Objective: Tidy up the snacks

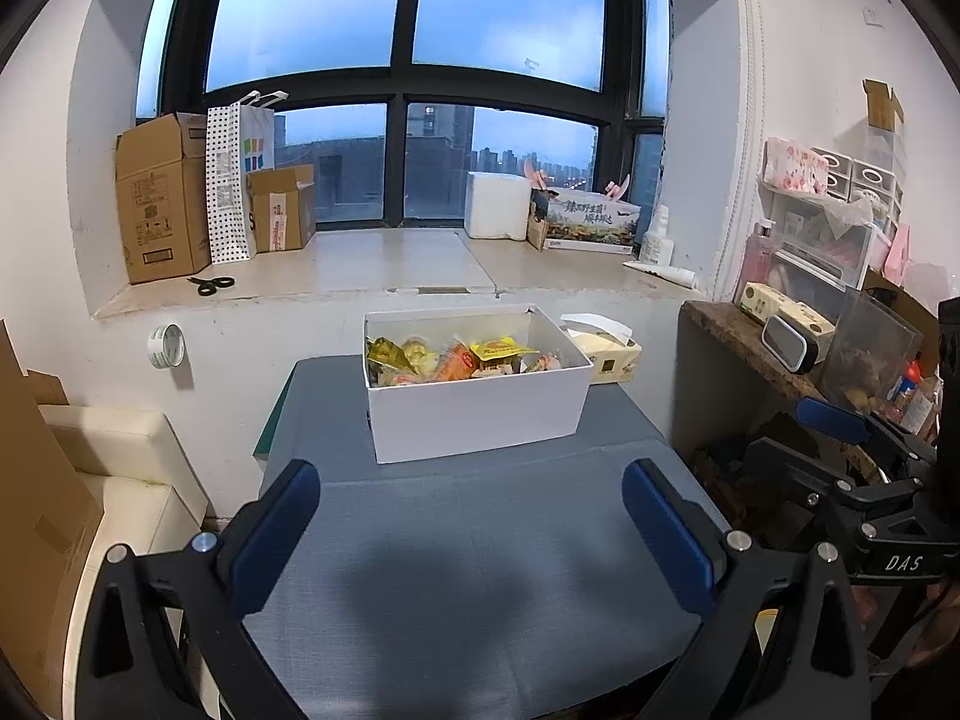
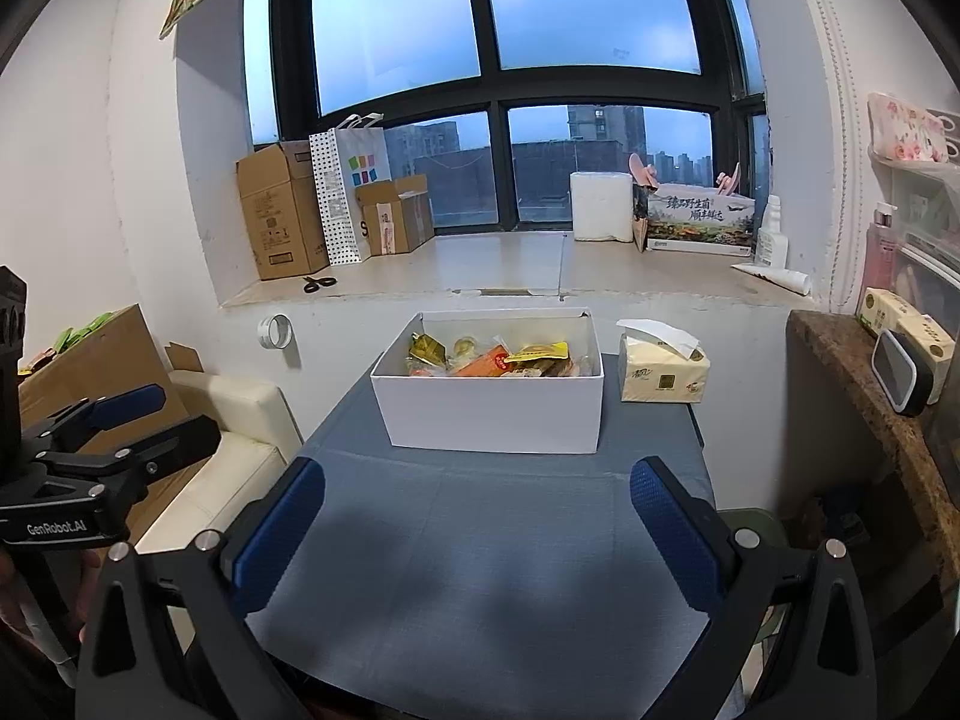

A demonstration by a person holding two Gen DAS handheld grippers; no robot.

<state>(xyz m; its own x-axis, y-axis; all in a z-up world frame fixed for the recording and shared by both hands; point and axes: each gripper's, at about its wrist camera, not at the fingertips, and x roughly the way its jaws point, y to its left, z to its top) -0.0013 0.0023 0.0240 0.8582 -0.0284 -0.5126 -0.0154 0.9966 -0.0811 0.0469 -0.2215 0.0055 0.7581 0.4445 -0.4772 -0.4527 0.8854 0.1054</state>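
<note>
**Snacks boxed; both claws empty**

My left claw (image 1: 471, 531) hangs over the near part of the blue surface (image 1: 468, 570), its pads spread wide, gripping nothing. My right claw (image 2: 477, 531) is held likewise: pads apart, empty. At twelve o'clock from both stands the white box (image 1: 474, 414), open-topped, with the snacks (image 1: 462, 357) heaped inside it, none seen loose on the cloth. A tissue pack (image 2: 663, 375) sits just beside the box at its three o'clock. I judge the spread pads suit either reaching in to sort the packets or drawing back from a filled box; the views do not settle which.
</note>
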